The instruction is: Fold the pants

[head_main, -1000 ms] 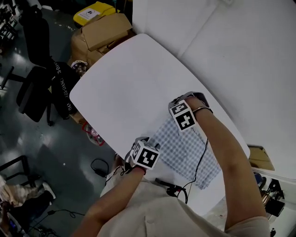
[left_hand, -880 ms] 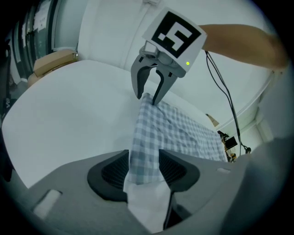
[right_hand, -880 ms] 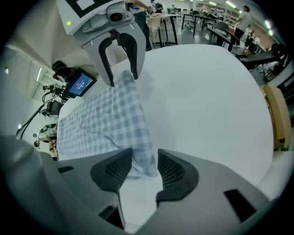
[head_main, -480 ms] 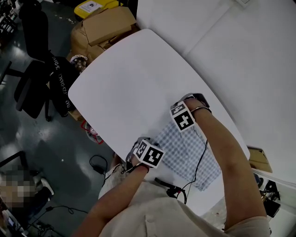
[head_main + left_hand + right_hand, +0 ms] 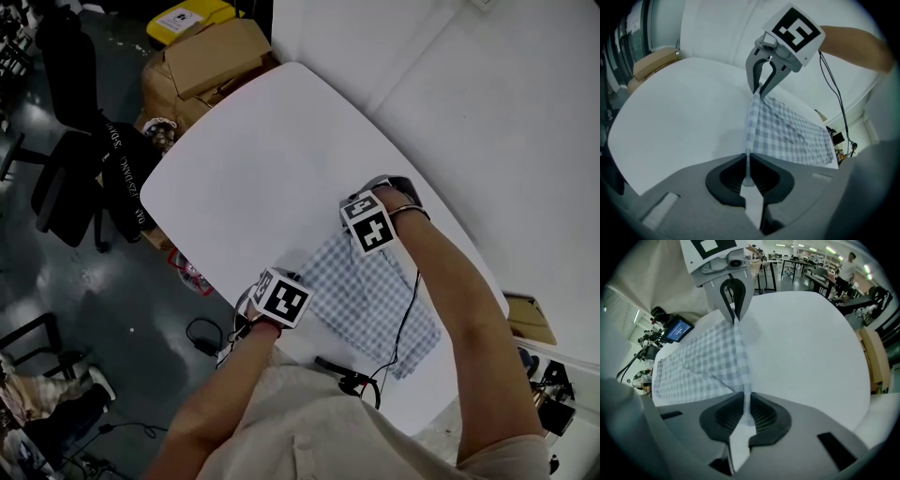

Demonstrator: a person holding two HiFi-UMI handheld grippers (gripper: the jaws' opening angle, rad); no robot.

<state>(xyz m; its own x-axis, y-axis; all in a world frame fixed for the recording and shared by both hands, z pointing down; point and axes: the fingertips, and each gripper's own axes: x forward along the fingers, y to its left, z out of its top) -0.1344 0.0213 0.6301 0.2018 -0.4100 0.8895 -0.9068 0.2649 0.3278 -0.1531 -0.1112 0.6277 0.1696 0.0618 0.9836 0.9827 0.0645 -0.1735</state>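
Both finger pairs just closed, clamped on cloth.
left gripper (image 5: 748, 164) and right gripper (image 5: 746, 401) pinch checked pants (image 5: 375, 295) at upper-left edge; length runs lower-right along table (image 5: 253, 159).

The pants (image 5: 366, 302) are thin woven cloth, soft, matt and lightly creased. The table (image 5: 253, 169) has a smooth, matt white top. The left gripper (image 5: 748, 158) and right gripper (image 5: 746, 398) look like matt grey plastic, with dark ribbed pads (image 5: 730, 177). The boxes (image 5: 211, 56) are dull brown cardboard. The floor (image 5: 103, 300) is dark and faintly glossy.
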